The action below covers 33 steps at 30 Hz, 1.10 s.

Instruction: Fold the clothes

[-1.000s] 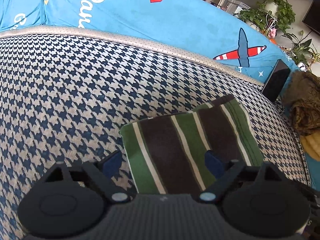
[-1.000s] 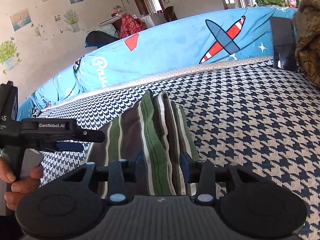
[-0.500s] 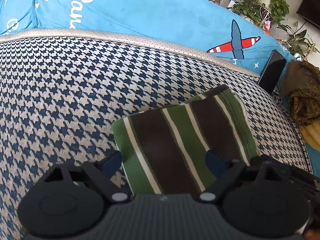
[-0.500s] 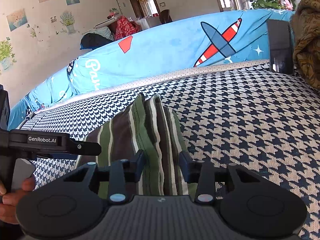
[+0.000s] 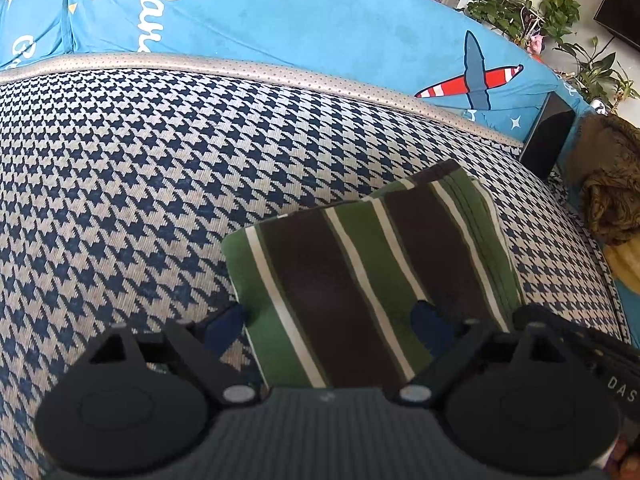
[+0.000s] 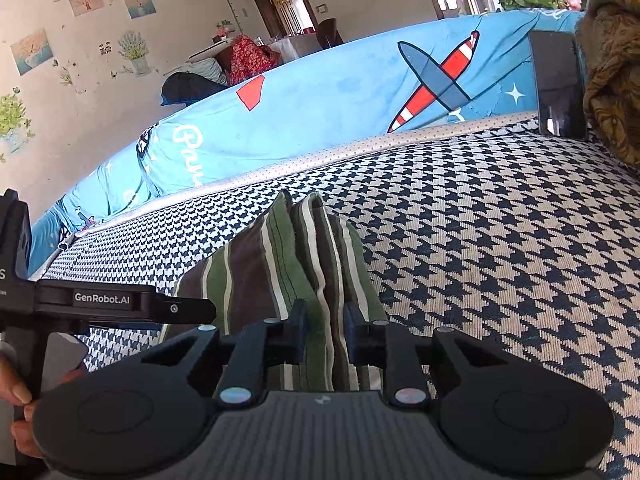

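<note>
A folded garment with green, brown and white stripes lies on the houndstooth cover. My left gripper hangs over its near edge with its jaws wide and still opening. One blue pad is off the cloth's left side and the other is above the stripes, gripping nothing. In the right wrist view the garment shows its stacked fold edges. My right gripper is closing on those layers, and both pads press the bunched cloth. The left gripper's finger reaches in from the left, held by a hand.
A blue cover with an aeroplane print rises behind the houndstooth surface. A dark flat slab leans at the far right beside a brown-gold heap of cloth. Potted plants stand beyond.
The right gripper's jaws have narrowed onto the garment's fold edge, which now bunches between the pads. The left gripper has stayed wide over the cloth.
</note>
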### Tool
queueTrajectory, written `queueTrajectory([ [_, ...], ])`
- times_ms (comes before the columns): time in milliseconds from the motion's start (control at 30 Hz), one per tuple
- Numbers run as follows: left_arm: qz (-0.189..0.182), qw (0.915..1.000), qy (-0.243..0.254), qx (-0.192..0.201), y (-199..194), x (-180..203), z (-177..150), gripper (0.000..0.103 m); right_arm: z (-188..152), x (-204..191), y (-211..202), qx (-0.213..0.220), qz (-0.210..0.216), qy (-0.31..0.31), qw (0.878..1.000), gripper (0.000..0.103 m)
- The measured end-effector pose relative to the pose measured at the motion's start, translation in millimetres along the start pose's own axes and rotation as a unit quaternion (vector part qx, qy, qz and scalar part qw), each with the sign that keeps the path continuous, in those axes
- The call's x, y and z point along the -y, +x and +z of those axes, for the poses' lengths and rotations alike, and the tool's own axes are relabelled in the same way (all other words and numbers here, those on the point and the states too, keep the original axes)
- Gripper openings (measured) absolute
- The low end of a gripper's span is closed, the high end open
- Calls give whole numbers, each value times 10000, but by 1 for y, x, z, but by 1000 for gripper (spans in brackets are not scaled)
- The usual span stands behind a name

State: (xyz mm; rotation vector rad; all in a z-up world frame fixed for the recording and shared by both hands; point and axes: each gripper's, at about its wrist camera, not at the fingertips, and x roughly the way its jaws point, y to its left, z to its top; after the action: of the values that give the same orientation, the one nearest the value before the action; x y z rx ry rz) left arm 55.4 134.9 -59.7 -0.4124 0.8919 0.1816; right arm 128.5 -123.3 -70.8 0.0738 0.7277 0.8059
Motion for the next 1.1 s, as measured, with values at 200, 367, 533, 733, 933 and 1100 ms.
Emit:
queueTrajectory([
  [200, 34, 10000, 47, 13, 1, 2, 0, 96, -4, -7, 1, 64, -38, -248, 9997, 7],
  [367, 11, 10000, 15, 89, -2, 0, 1, 96, -2, -17, -8, 368, -157, -538, 9977, 5],
  [533, 65, 9999, 63, 114, -1, 2, 3, 98, 5, -15, -19, 624, -264, -532, 9963, 5],
  [733, 169, 9998, 48, 115, 1, 1, 3, 101, -2, -8, 2, 49, -813, -463, 9956, 5],
  [933, 253, 9996, -6, 137, 1, -2, 4, 103, 2, -1, -5, 141, -859, -251, 9959, 7],
  [1100, 287, 9995, -21, 123, 2, -1, 5, 103, 10, -3, -16, 513, -675, -205, 9962, 7],
])
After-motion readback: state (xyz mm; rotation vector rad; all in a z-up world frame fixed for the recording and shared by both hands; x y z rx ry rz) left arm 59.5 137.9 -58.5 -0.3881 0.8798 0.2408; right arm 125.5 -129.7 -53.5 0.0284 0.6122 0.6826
